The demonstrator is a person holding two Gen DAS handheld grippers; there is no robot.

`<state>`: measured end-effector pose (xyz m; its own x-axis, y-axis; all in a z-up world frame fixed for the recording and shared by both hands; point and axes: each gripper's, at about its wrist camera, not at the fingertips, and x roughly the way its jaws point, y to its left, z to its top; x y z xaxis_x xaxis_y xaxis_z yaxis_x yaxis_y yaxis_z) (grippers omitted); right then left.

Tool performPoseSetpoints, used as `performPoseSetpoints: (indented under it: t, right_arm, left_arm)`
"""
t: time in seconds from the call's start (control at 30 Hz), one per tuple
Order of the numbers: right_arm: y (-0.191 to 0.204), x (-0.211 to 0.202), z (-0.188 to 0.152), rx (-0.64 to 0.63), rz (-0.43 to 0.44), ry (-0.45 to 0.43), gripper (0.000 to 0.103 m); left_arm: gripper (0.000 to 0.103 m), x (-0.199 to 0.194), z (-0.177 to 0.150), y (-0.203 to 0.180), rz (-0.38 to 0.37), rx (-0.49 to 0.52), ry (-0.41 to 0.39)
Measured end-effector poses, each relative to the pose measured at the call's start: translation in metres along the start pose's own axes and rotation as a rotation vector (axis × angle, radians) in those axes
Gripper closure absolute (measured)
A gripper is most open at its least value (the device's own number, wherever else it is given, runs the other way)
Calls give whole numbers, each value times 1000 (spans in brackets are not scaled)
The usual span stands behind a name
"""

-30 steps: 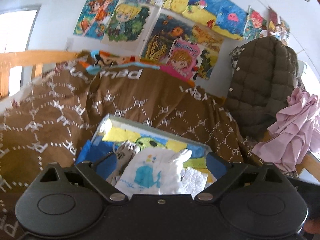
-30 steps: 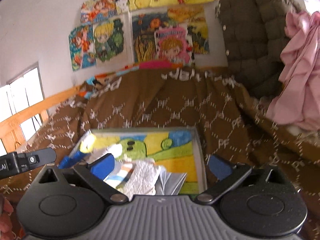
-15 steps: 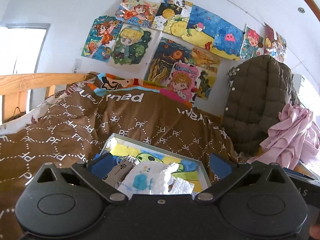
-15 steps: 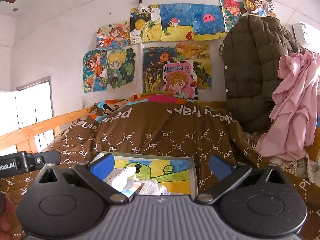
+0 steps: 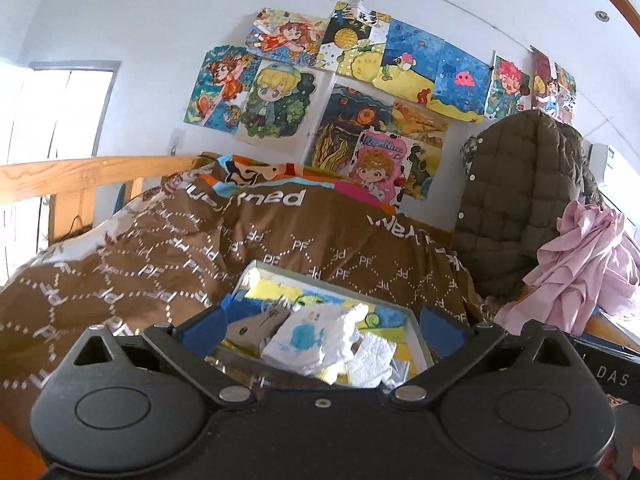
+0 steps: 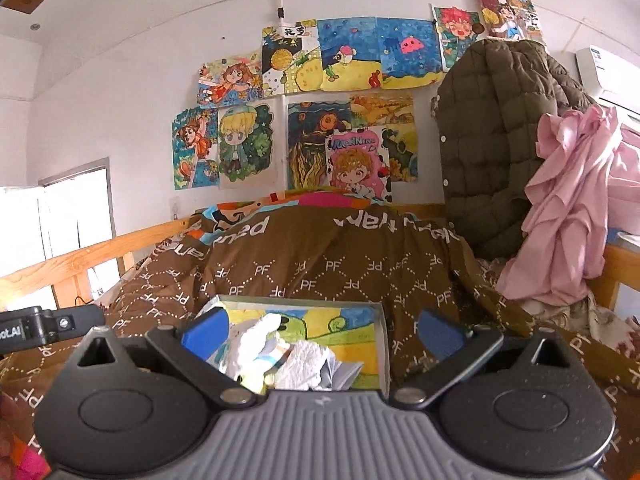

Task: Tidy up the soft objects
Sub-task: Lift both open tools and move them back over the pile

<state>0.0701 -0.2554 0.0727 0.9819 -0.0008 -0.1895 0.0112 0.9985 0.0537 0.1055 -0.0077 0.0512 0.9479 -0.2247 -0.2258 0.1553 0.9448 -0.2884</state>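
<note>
White whale-print cloth (image 5: 316, 338) lies crumpled, axis unclear.

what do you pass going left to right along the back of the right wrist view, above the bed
window → wooden bed rail → drawings on the wall → olive quilted jacket → pink garment → air conditioner

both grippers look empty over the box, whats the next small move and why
Probably ease the left gripper down toward the white cloth with the blue whale. It lies on top in the box, right between the open fingers, and neither gripper holds anything.
</note>
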Motion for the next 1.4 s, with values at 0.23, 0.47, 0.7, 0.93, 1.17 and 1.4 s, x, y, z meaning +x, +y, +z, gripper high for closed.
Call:
performPoseSetpoints:
  t: [0.23,0.47,0.7,0.93,1.17,1.4]
  right_arm:
    - [1,-26,-13,-14,-9,15,0]
    - [-5,-48,-33,-20,-37,78,0]
    - [-4,-62,-43,-20,-38,115,0]
    - [5,-53,-51,-60,-21,201,0]
    - [9,-42,-59,-79,-7,281,0]
    - [13,-33,-65,-98,27,336,0]
  left_arm:
    - [1,-27,-13,3,25,6,19]
    - [1,-48,-27,8,58,27,67]
    - [1,-56,-39,10,68,61,140]
    - [1,-55,-53,6,82,102,232]
    - [1,-45,-60,4,97,146,362]
    - [1,-24,-56,11,53,179,478]
